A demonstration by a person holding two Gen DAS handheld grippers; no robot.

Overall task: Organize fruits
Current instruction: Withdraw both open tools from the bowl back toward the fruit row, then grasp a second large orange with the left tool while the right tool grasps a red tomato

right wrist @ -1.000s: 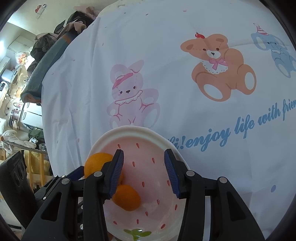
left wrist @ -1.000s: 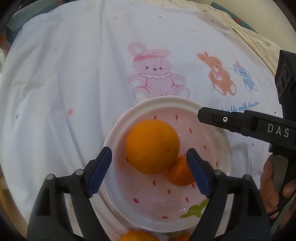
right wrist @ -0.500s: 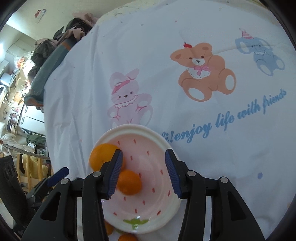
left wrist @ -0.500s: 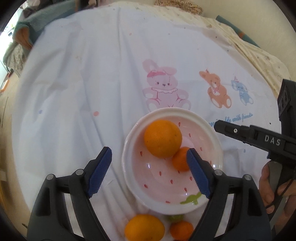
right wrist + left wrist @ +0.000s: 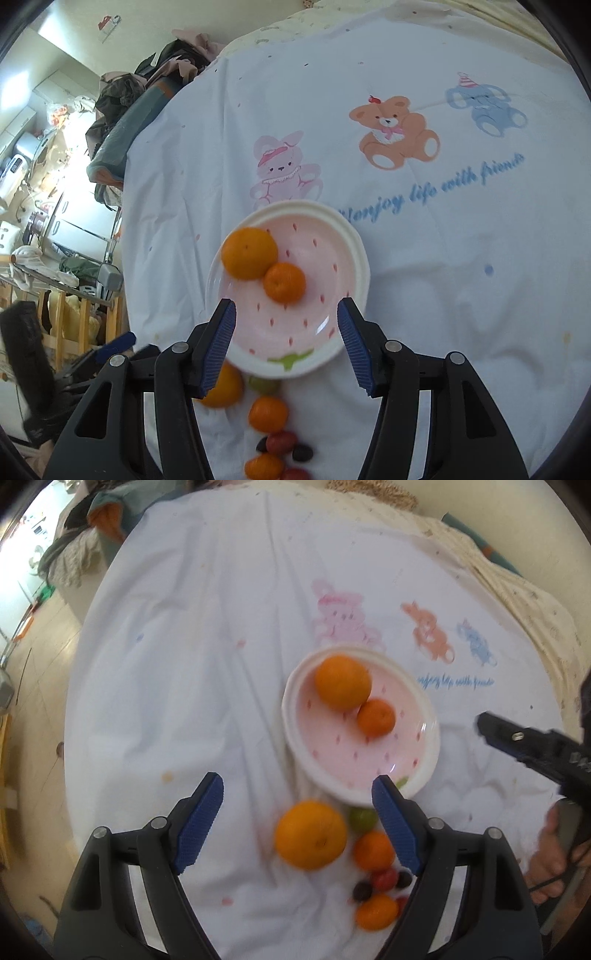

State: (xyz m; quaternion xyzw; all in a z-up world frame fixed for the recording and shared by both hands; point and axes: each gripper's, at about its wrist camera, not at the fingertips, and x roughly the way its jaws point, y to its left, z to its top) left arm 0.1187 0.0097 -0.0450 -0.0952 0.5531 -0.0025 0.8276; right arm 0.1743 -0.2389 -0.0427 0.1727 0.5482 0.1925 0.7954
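Observation:
A white bowl with a pink strawberry-print inside (image 5: 421,775) (image 5: 354,258) sits on the cloth, holding a large orange (image 5: 342,682) (image 5: 249,253) and a small tangerine (image 5: 376,717) (image 5: 284,282). Nearer to me lie loose fruits: a big orange (image 5: 310,834) (image 5: 223,386), a green fruit (image 5: 362,818) (image 5: 263,384), tangerines (image 5: 373,850) (image 5: 267,413) and small dark red ones (image 5: 384,880) (image 5: 282,443). My left gripper (image 5: 297,818) hangs open and empty above the big loose orange. My right gripper (image 5: 286,343) is above the bowl's near rim, jaws opening, nothing between them.
A white tablecloth (image 5: 424,295) printed with a pink rabbit (image 5: 282,170), a bear and an elephant covers the round table. Piled clothes and furniture (image 5: 122,99) stand beyond its left edge. A hand (image 5: 550,856) grips the right tool's handle in the left wrist view.
Both grippers have risen and pulled back from the bowl, so the loose fruits near me came into view. The right jaws have widened. Orange and tangerine stay in the bowl.

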